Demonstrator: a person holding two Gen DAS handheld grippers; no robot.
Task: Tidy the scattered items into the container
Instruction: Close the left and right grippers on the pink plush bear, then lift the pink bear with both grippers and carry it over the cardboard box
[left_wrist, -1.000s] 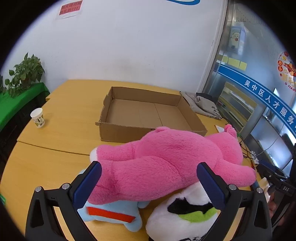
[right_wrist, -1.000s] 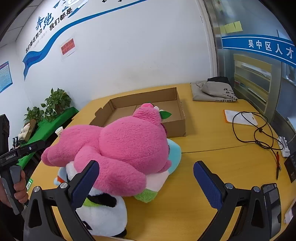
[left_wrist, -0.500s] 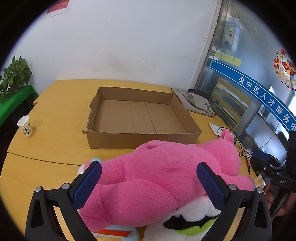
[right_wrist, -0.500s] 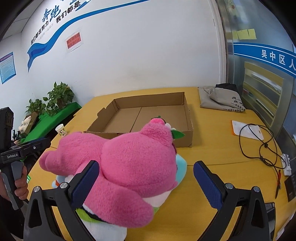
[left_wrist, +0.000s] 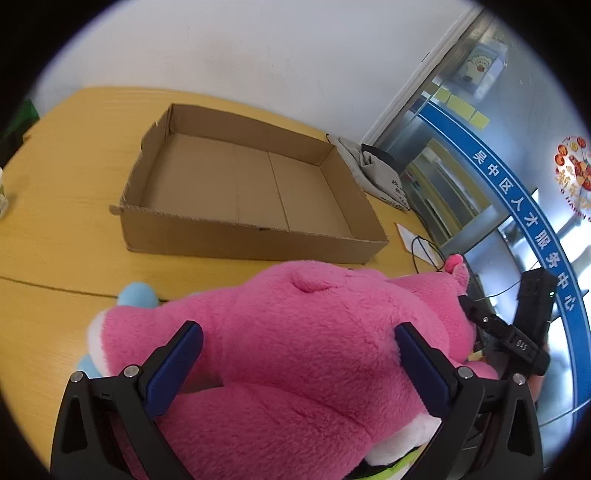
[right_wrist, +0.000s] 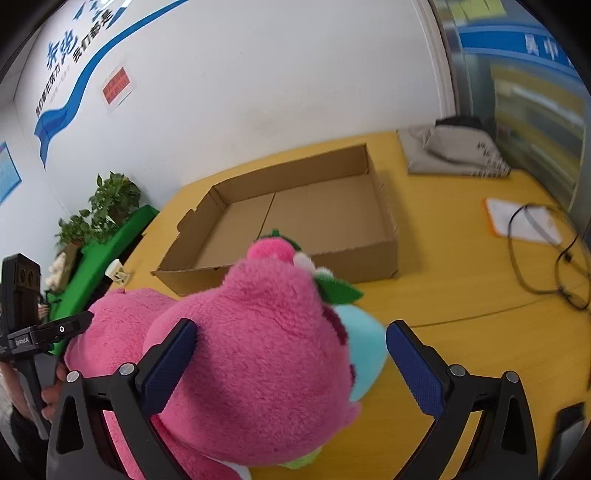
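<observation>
A big pink plush bear (left_wrist: 303, 354) lies on a pile of soft toys in front of an empty cardboard box (left_wrist: 243, 188). My left gripper (left_wrist: 299, 365) is open, its jaws straddling the bear's body. My right gripper (right_wrist: 291, 363) is open around the bear's head (right_wrist: 258, 332), from the other end. A light blue plush (right_wrist: 364, 343) lies under the bear; it also shows in the left wrist view (left_wrist: 136, 295). A white, black and green plush (left_wrist: 399, 454) peeks out at the bottom. The box (right_wrist: 306, 214) sits just beyond the toys.
The toys and box rest on a yellow wooden table (right_wrist: 461, 280). A grey bag (right_wrist: 450, 151) lies at the back right, a white pad with a black cable (right_wrist: 532, 229) to the right. A paper cup (right_wrist: 116, 269) and green plants (right_wrist: 107, 206) stand at the left.
Both grippers have moved forward and down onto the pink bear, which now fills the space between each pair of jaws. The box looks closer in both views.
</observation>
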